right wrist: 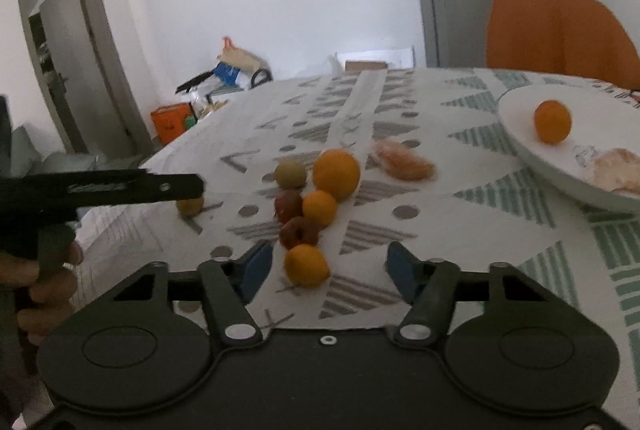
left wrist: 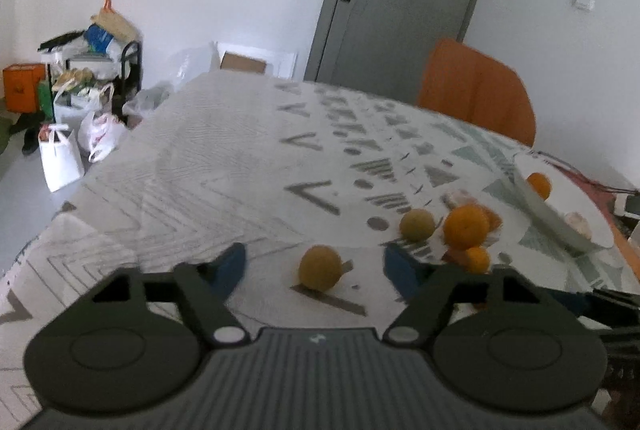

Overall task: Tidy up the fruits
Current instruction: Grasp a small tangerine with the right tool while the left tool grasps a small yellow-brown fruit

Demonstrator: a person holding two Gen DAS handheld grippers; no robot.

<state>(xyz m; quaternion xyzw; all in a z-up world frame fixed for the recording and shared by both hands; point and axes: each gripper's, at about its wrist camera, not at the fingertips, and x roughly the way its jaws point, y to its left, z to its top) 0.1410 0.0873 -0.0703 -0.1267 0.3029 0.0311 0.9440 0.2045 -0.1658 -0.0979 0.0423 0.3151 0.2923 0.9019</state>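
In the left wrist view a yellow-brown fruit [left wrist: 320, 267] lies on the patterned tablecloth between the blue fingertips of my left gripper [left wrist: 316, 268]; gaps show on both sides, so it is open. In the right wrist view a small orange [right wrist: 306, 265] lies between the fingertips of my right gripper [right wrist: 330, 267], nearer the left finger and not pressed. Beyond it lie two dark red fruits [right wrist: 299, 232], another small orange [right wrist: 319, 207], a large orange [right wrist: 336, 172] and a greenish fruit [right wrist: 290, 173]. A white plate [right wrist: 516, 134] at the right holds an orange [right wrist: 553, 121].
Peeled orange segments [right wrist: 404, 160] lie on the cloth near the plate, and another peeled piece [right wrist: 616, 170] lies in it. An orange chair [right wrist: 560, 34] stands behind the table. A hand [right wrist: 44, 270] holds the left tool at the left edge. Bags [left wrist: 80, 118] clutter the floor beyond the table.
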